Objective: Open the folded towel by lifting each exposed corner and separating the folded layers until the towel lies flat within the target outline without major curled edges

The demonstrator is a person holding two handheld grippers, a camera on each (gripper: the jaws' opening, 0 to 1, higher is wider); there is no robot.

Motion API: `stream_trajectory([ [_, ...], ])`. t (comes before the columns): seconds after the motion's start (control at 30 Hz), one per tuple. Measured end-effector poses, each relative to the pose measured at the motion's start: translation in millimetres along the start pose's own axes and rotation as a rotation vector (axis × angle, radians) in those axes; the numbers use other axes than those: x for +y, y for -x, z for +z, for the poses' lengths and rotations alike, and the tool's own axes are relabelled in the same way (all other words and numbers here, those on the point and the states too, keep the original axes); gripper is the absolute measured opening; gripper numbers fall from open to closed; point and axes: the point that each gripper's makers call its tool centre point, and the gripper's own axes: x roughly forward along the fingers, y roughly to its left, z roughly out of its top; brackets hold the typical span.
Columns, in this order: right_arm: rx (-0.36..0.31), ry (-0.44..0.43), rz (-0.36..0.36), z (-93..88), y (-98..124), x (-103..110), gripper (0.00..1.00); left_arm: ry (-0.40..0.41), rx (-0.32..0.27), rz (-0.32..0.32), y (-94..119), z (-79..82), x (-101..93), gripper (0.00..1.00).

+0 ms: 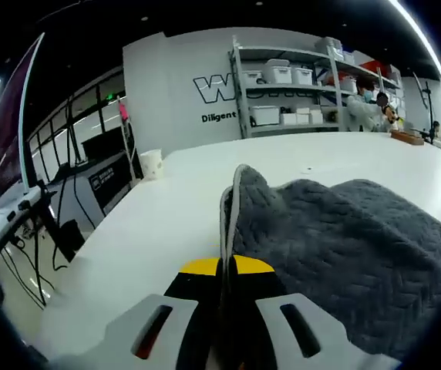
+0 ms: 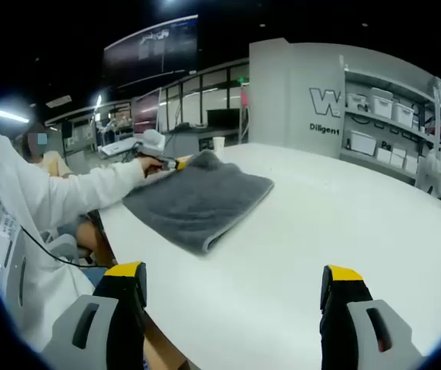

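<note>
- Our left gripper has its jaws closed on a raised corner of the grey towel.
- In the right gripper view, we see the towel lying folded on the white table, near the edge by our sleeve.
- Our right gripper hovers wide apart above bare table, holding nothing, well apart from the towel.
- A paper cup stands at the table's far edge.

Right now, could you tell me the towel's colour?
Dark grey towel, shown best in the right gripper view.
</note>
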Motion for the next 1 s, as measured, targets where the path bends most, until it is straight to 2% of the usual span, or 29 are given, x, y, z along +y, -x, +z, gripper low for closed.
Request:
stream_trajectory([
  [0.07,0.001,0.002,0.000,0.1,0,1,0.93,-0.031,0.015,0.015,-3,-4.8,0.3,0.05],
  [0.17,0.003,0.004,-0.001,0.4,0,1,0.93,-0.126,0.022,0.039,-2,-7.0,0.3,0.07],
  [0.27,0.004,0.011,0.001,1.0,1,3,0.94,-0.135,0.017,0.043,1,-5.1,3.6,0.11],
  [0.33,0.003,0.014,0.001,1.5,1,4,0.94,-0.147,0.004,0.060,7,-2.5,9.4,0.16],
  [0.43,0.000,0.016,0.003,2.0,3,4,0.94,-0.188,-0.043,0.060,28,1.8,13.5,0.25],
  [0.5,-0.002,0.018,0.002,2.5,3,4,0.94,-0.202,-0.094,0.012,48,4.9,7.8,0.28],
  [0.6,-0.005,0.014,0.000,2.6,3,3,0.93,-0.171,-0.151,-0.070,83,5.5,-2.7,0.32],
  [0.63,-0.002,0.010,0.000,1.7,2,2,0.93,-0.173,-0.177,-0.114,99,6.4,-8.8,0.34],
  [0.73,0.016,0.008,0.004,-1.5,-3,3,0.93,-0.192,-0.221,-0.152,129,7.9,-15.8,0.44],
  [0.8,0.026,0.009,0.007,-2.7,-5,5,0.93,-0.219,-0.226,-0.178,143,6.1,-21.7,0.53],
  [0.87,0.031,0.013,0.014,-2.8,-7,8,0.93,-0.196,-0.226,-0.240,158,3.9,-32.5,0.57],
  [0.9,0.033,0.015,0.020,-2.3,-8,9,0.93,-0.173,-0.224,-0.275,165,2.5,-38.0,0.58],
  [0.97,0.035,0.017,0.024,-1.7,-9,11,0.93,-0.076,-0.199,-0.343,179,-2.8,-48.6,0.61],
  [1.0,0.038,0.020,0.026,-1.6,-10,12,0.93,-0.061,-0.198,-0.363,183,-4.0,-51.9,0.64],
])
